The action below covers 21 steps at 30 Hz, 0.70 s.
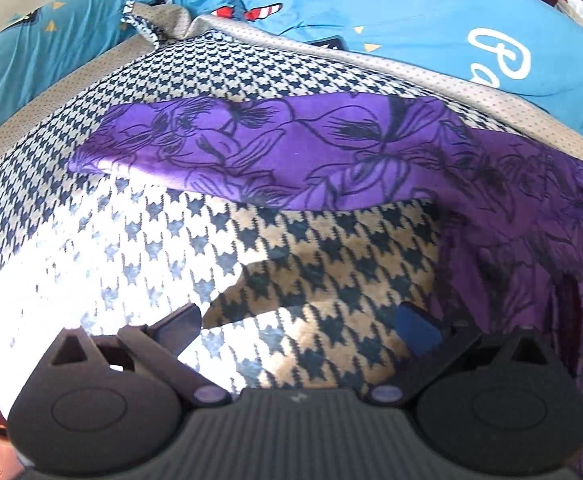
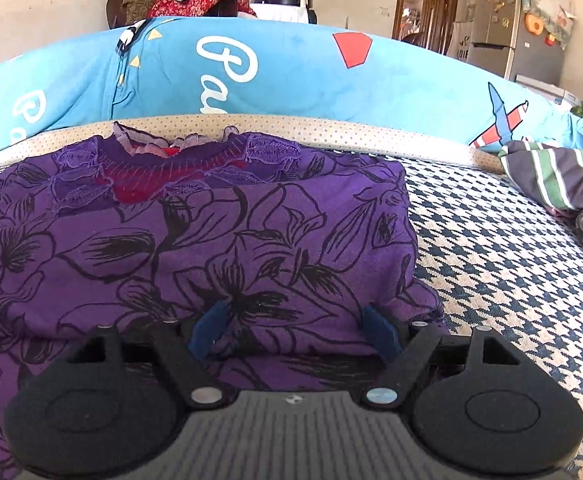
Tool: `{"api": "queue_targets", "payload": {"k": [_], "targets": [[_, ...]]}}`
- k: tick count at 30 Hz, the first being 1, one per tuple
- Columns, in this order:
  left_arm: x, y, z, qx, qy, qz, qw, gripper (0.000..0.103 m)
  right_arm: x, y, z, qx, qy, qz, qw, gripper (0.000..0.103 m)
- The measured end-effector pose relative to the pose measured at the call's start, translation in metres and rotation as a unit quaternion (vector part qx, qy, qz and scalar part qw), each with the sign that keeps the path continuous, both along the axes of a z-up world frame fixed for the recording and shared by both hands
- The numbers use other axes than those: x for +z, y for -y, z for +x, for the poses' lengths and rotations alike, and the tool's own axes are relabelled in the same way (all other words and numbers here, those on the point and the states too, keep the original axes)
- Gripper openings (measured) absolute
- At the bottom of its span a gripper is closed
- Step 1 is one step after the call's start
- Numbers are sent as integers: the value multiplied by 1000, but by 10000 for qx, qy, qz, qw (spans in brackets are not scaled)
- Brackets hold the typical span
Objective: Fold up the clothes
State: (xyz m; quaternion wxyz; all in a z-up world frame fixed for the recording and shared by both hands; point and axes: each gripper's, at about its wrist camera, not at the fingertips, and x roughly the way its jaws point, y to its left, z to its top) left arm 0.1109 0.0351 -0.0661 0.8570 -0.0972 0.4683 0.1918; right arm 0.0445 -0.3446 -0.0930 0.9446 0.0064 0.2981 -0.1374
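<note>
1. Purple cloth with black flower lines, the purple top (image 2: 219, 236), lies on the checked cover (image 2: 503, 264). Its frilly neck points to 12 o'clock in the right wrist view.
2. The top's right edge runs from 1 o'clock down to 4 o'clock. Past it the cover is bare and flat as far as the striped cloth (image 2: 559, 176) at 3 o'clock.
3. The right gripper (image 2: 295, 330) has its jaws wide. A soft fold of the top's near edge sits between the blue pads (image 2: 211, 328), but they do not squeeze it.
4. In the left wrist view the left gripper (image 1: 299, 326) has its jaws wide too, with nothing in them, over bare cover.
5. There the top's sleeve stretches across from 10 o'clock to 2 o'clock.
6. The blue blanket (image 2: 311, 76) lies bumpy behind the cover's dotted edge at 12 o'clock.
</note>
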Motion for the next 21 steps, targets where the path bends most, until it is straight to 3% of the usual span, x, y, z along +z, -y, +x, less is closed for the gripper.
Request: {"api": "queue_targets", "payload": {"k": [8,14,21], "targets": [[1,-39,7,704,-43,16,9975,103,-4,5,-6,-2,215,151,9997,79],[0,-63,15,1005,38,306,9945,103,-5,5,-7,-1,233,150,9996,80],[-4,-95,29,1462,141,342,9886,103,-5,6,-7,2,244,162,9996,80]]}}
